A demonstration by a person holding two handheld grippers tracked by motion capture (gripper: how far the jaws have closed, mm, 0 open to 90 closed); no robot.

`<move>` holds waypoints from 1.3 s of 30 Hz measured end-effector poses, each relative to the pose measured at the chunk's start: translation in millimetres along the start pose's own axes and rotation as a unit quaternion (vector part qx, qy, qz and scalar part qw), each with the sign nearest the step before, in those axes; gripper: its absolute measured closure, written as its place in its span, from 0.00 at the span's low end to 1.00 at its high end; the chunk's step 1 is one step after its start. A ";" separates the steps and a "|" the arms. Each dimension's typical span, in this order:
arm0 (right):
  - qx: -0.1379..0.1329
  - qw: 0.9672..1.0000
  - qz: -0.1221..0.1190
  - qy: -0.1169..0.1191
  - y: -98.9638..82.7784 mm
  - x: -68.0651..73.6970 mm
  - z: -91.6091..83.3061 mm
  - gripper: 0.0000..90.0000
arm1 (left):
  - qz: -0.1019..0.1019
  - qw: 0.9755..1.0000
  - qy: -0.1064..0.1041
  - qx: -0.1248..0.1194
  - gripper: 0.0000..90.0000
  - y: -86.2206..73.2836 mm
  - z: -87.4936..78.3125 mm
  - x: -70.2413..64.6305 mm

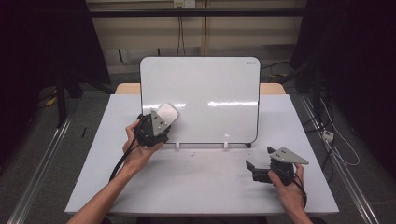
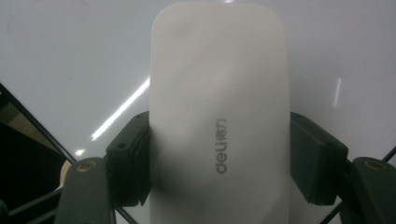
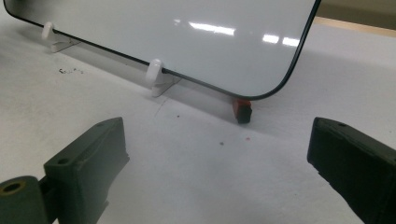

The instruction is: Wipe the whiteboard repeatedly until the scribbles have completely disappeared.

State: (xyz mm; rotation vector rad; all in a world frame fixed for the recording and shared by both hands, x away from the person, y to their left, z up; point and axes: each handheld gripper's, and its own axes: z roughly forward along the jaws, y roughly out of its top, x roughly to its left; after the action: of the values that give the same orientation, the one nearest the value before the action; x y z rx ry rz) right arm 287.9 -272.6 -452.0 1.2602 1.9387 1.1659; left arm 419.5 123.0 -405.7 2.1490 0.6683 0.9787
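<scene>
Now I am pressing the white eraser [image 2: 219, 121], clamped by its long sides in my left tool [image 1: 161, 122], against the whiteboard [image 1: 210, 88]; light, rigid and smooth-shelled, it could slip. My right tool [image 1: 254, 170] is resting wide open on the surface [image 1: 201, 186].

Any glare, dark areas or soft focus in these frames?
High view: ceiling-light streaks glare across the whiteboard, surroundings fall into darkness. Left gripper view: the white eraser is soft and close, streak reflections behind. Right gripper view: jaws blurred, small glare patches on the board.

Whiteboard [image 1: 201, 100] blocks rear; table [image 1: 205, 186] front free.
</scene>
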 end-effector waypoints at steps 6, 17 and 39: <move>0.000 1.000 -0.001 0.000 -0.3 -0.4 -0.6 0.05 | -0.024 0.999 -0.024 0.008 0.35 0.9 -2.3 6.5; 0.001 1.000 0.000 -0.002 0.7 1.2 0.1 0.05 | -0.056 0.998 -0.031 -0.013 0.35 -1.9 -16.4 22.0; -0.003 1.000 0.000 0.002 1.4 1.4 -0.1 0.05 | -0.104 0.993 -0.008 -0.059 0.35 -7.5 -57.0 32.4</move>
State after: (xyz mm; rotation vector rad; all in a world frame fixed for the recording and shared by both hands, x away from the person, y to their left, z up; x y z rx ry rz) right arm 287.9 -271.1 -450.8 1.2545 1.9379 1.1745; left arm 392.0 170.4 -368.8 1.9376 0.7897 0.8659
